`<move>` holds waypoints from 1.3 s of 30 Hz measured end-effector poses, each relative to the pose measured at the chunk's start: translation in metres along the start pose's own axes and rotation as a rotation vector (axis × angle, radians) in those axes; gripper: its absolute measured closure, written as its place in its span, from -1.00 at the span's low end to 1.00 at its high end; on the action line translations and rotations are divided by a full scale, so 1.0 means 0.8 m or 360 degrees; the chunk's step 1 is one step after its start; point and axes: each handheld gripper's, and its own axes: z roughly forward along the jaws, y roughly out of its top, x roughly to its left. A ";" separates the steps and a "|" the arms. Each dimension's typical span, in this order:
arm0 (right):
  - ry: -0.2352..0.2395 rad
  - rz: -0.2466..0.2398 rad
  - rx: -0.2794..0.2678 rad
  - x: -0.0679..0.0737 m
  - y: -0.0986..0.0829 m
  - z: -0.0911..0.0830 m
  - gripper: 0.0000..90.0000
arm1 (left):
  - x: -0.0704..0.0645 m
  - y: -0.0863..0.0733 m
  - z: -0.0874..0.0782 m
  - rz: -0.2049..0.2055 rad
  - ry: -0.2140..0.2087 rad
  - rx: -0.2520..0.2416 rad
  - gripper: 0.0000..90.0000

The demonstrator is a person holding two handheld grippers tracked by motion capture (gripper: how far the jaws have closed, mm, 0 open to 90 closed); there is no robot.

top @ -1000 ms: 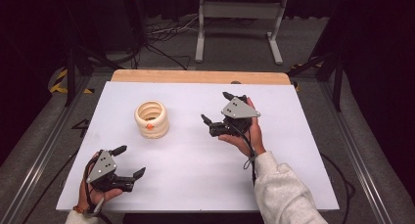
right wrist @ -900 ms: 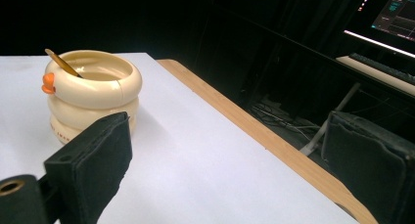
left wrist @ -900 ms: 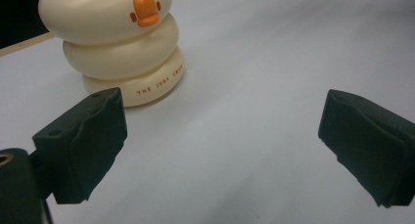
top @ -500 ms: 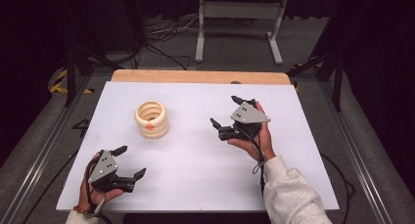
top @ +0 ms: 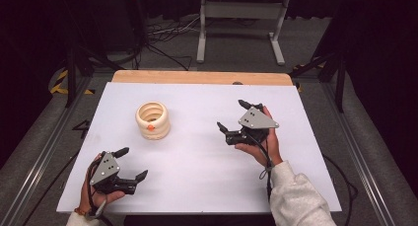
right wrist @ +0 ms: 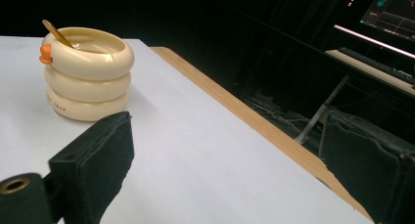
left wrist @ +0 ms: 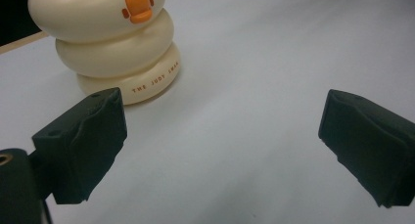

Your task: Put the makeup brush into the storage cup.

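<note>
My left gripper (top: 132, 164) wide open, holding nothing, near table (top: 197, 186) front edge; my right gripper (top: 231, 115) open too, empty; duck cup (top: 153, 120) stands apart from both.

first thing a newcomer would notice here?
Probably the cream ringed cup with an orange duck beak, standing alone on the left half of the white table; the right gripper view shows a thin stick leaning inside it. Next, the left gripper near the front edge and the right gripper, both open and empty, apart from the cup.
</note>
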 end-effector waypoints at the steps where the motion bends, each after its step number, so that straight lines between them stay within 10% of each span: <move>1: -0.0001 -0.0002 0.0004 0.000 -0.001 -0.001 -0.85 | 0.000 0.000 0.000 -0.0001 0.0000 0.0000 -0.89; 39: -0.0033 -0.0056 0.0052 -0.008 -0.040 -0.056 -0.84 | -0.002 0.000 0.003 0.0001 -0.0007 0.0009 -0.90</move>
